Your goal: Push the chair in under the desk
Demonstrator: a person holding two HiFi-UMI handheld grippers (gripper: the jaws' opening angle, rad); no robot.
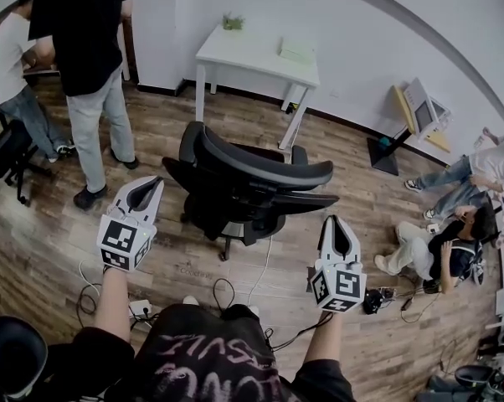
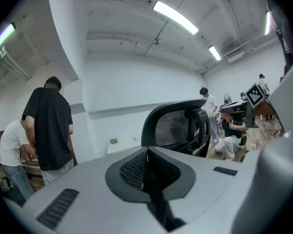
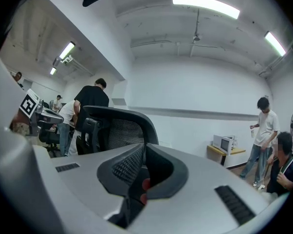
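the black mesh-backed chair (image 1: 244, 182) stands on the wood floor (image 1: 59, 241) in front of the white desk (image 1: 252, 57). it is not under the desk, and its backrest is turned toward the person holding the grippers. the desk is against the wall. on its top a small pot (image 1: 233, 22) holds a green plant, and a pale box (image 1: 298, 50) lies near the right end; what is in the box cannot be made out from here.

the left gripper (image 1: 156, 181) is just beside the left edge of the backrest, its jaws pressed together with nothing between them. the right gripper (image 1: 333, 220) is near the chair's right side, jaws likewise closed and empty. neither seems to touch the chair.

a person in a black shirt (image 1: 89, 57) stands to the left of the chair.
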